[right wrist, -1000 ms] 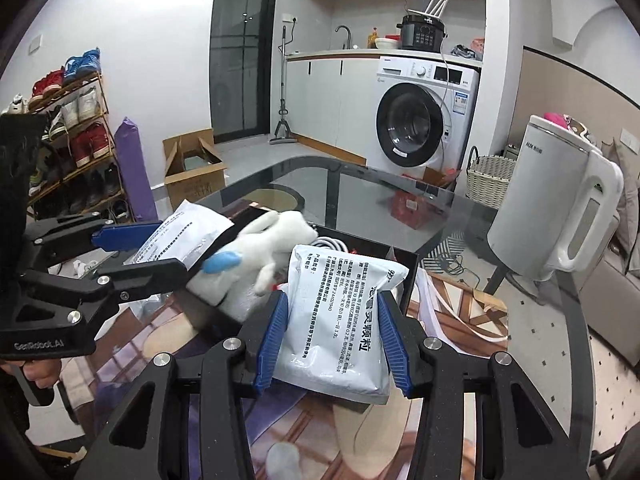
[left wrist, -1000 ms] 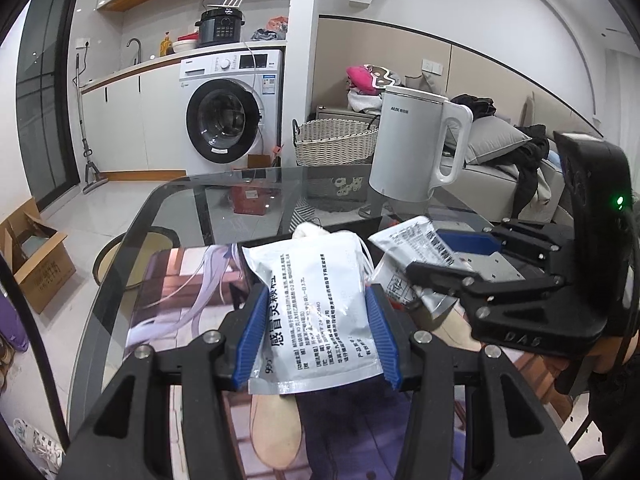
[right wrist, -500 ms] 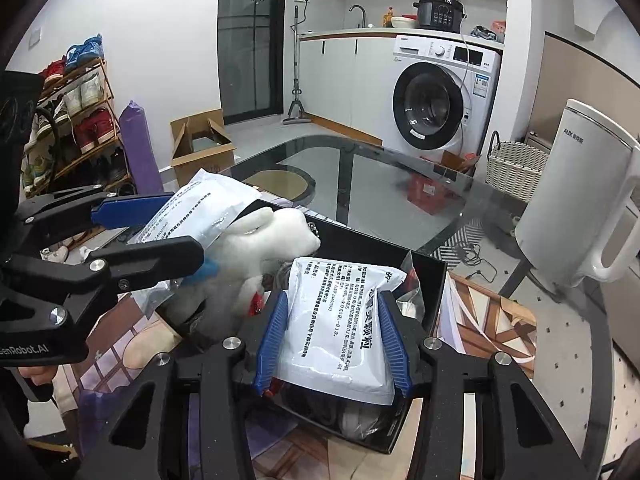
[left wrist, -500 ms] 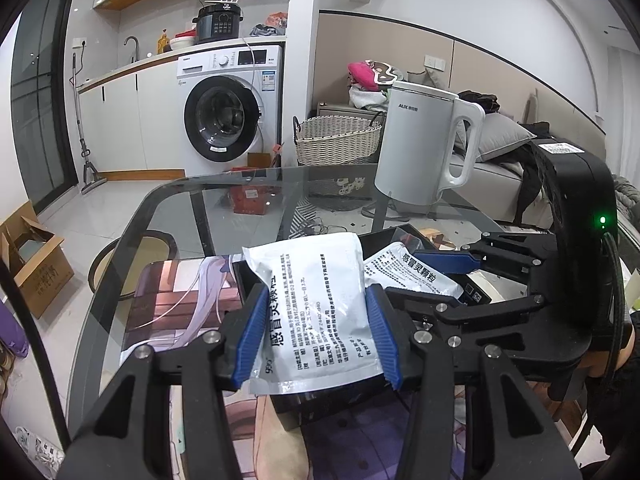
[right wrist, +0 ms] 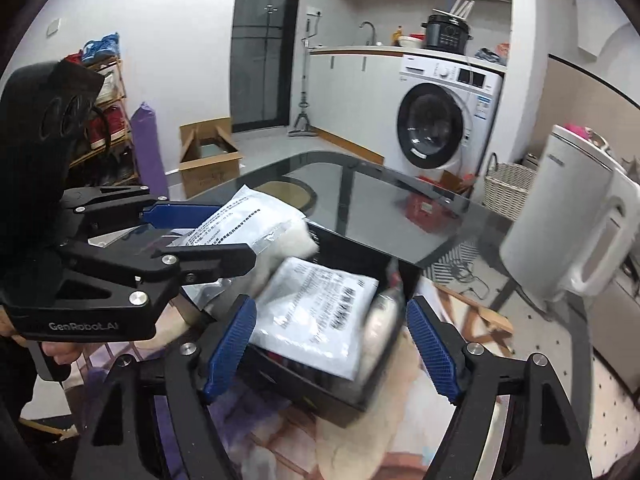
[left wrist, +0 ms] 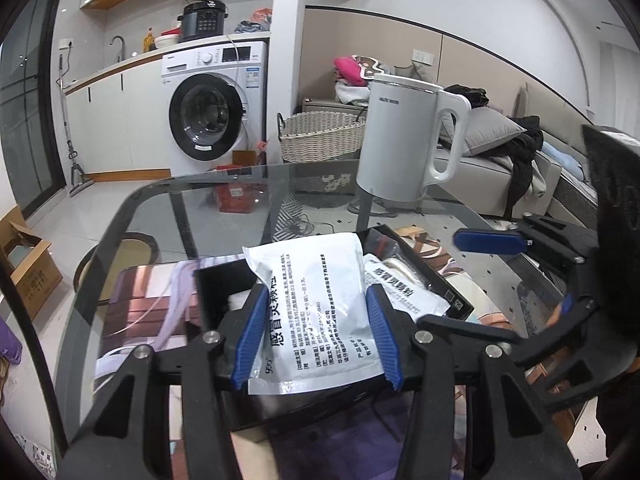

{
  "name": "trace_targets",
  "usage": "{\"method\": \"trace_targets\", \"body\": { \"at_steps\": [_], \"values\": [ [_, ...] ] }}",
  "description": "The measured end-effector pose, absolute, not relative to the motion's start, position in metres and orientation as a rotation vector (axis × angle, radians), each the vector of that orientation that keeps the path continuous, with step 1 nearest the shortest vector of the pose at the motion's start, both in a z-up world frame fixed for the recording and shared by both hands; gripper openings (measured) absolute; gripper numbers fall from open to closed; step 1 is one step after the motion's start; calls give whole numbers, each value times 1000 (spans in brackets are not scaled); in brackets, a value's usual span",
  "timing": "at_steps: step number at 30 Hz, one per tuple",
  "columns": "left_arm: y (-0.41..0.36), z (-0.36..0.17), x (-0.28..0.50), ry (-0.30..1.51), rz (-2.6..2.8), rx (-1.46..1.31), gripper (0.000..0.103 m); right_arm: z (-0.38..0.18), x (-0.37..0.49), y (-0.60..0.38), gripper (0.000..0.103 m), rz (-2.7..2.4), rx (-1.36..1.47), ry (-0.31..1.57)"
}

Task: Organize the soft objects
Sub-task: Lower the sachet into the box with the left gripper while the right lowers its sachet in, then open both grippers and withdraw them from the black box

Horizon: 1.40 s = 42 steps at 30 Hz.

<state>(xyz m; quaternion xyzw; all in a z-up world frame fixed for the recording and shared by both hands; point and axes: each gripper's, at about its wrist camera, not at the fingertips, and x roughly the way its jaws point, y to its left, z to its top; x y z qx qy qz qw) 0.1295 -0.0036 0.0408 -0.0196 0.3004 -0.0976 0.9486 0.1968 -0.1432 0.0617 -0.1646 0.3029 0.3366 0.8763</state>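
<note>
A glass table (left wrist: pixel 132 216) fills the near scene, with a printed mat (left wrist: pixel 132 312) lying on it and a white electric kettle (left wrist: pixel 404 140) standing toward its far right edge. Beyond the table, a washing machine (left wrist: pixel 208 120) stands against the far wall, and a woven basket (left wrist: pixel 320 140) sits on the floor to its right. On the mat rests a black box (right wrist: pixel 352 256), open at the top. A white fluffy soft toy (right wrist: pixel 288 240) shows at the box's far left corner, partly hidden by a packet. The left gripper (left wrist: pixel 316 332) pinches a white medicine sachet (left wrist: pixel 312 304) between its blue pads (left wrist: pixel 250 332), holding it over the near left part of the box. The right gripper (right wrist: pixel 332 348) is spreading its jaws, its pads (right wrist: pixel 230 344) clear of a second white sachet (right wrist: pixel 320 308), which lies blurred inside the box between them. In the left wrist view that second sachet lies in the right part of the box, just beside the held one. A person's hand (right wrist: pixel 60 354) grips the left gripper's handle at the near left.
</note>
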Motion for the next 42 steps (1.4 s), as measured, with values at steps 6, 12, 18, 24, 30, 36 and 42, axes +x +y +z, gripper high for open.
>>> {"method": "trace_targets", "body": {
  "at_steps": [6, 12, 18, 24, 30, 36, 42],
  "values": [
    [-14, 40, 141, 629, -201, -44, 61, 66, 189, -168, 84, 668, -319, 624],
    [-7, 47, 131, 596, -184, -84, 91, 66, 185, -186, 85, 629, -296, 631],
    [1, 52, 110, 572, -150, -77, 103, 66, 173, -197, 89, 614, -231, 620],
    [9, 47, 89, 551, -110, -76, 103, 67, 160, -199, 100, 605, -176, 592],
    [14, 36, 75, 541, -76, -66, 103, 68, 145, -191, 102, 607, -171, 550],
    [18, 25, 66, 533, -69, -78, 103, 61, 133, -181, 102, 607, -186, 524],
    [19, 20, 63, 512, -49, -79, 103, 55, 125, -175, 102, 612, -198, 499]
  ]
}}
